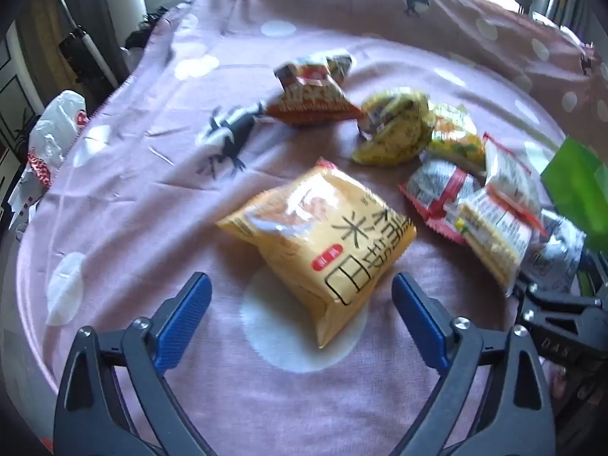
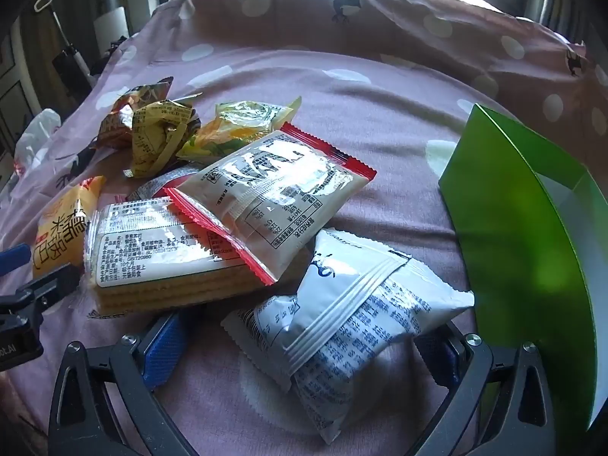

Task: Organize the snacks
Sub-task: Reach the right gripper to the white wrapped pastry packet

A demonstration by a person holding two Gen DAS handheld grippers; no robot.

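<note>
Covering nearly all of both views is a pink dotted bedspread (image 1: 288, 399), on which the snacks lie loose. A green open box (image 2: 505, 228) is seen at three o'clock in the right wrist view, the likely destination. Beside it, at five o'clock, a white printed snack pouch (image 2: 353, 319) is straddled by the right gripper (image 2: 304, 349), jaws wide apart, nothing clamped. A yellow rice-snack bag (image 1: 323, 243) lies ahead of the left gripper (image 1: 300, 315), likewise spread wide and empty. Reaching appears to be in hand; closure on each pack is judged next.
</note>
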